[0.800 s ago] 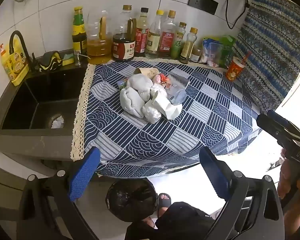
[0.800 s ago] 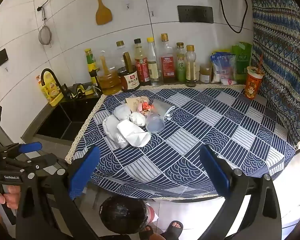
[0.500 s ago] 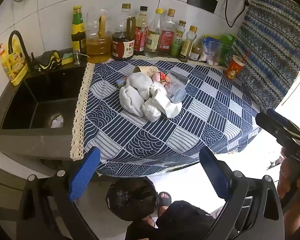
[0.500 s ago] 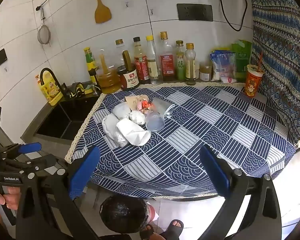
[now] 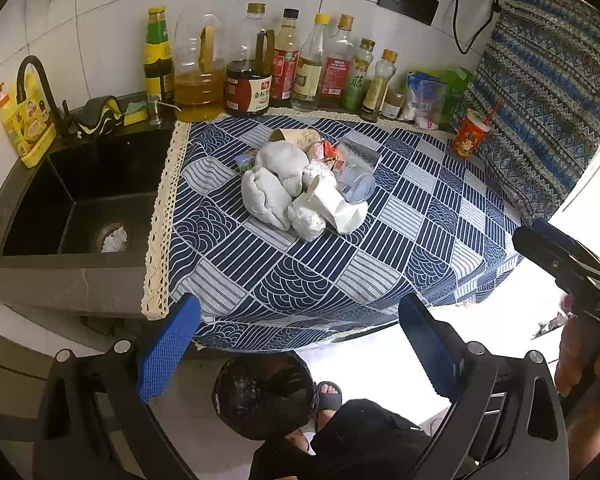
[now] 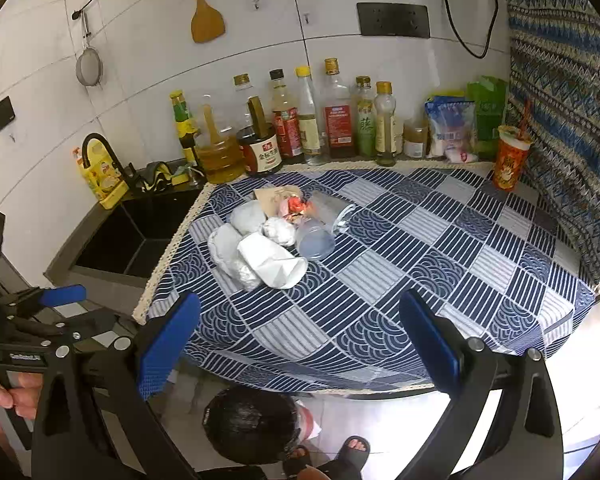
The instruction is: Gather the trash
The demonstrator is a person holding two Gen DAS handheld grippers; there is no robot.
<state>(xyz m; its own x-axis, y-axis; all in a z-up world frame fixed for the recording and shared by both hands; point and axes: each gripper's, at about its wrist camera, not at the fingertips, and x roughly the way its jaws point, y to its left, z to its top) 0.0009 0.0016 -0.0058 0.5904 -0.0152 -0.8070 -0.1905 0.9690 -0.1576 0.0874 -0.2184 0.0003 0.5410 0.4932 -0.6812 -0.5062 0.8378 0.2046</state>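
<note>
A pile of trash (image 5: 300,184) lies on the blue patterned tablecloth (image 5: 416,256): crumpled white tissues, a white paper cup on its side (image 5: 332,206), a clear plastic cup (image 5: 356,186), a brown paper cup (image 5: 294,136) and red wrappers. The pile also shows in the right wrist view (image 6: 268,240). A black-lined trash bin (image 5: 264,394) stands on the floor below the counter edge; it also shows in the right wrist view (image 6: 252,424). My left gripper (image 5: 300,348) is open and empty, above the bin and short of the counter edge. My right gripper (image 6: 300,340) is open and empty, over the counter's front edge.
A row of sauce and oil bottles (image 5: 260,76) lines the back wall. A black sink (image 5: 80,200) with a faucet is left of the cloth. A red drink cup with a straw (image 5: 470,136) and snack bags stand at the back right. A sandalled foot (image 5: 330,392) is beside the bin.
Both grippers have drifted slightly; the counter and trash pile sit a little higher in both views. Nothing was picked up or released.
</note>
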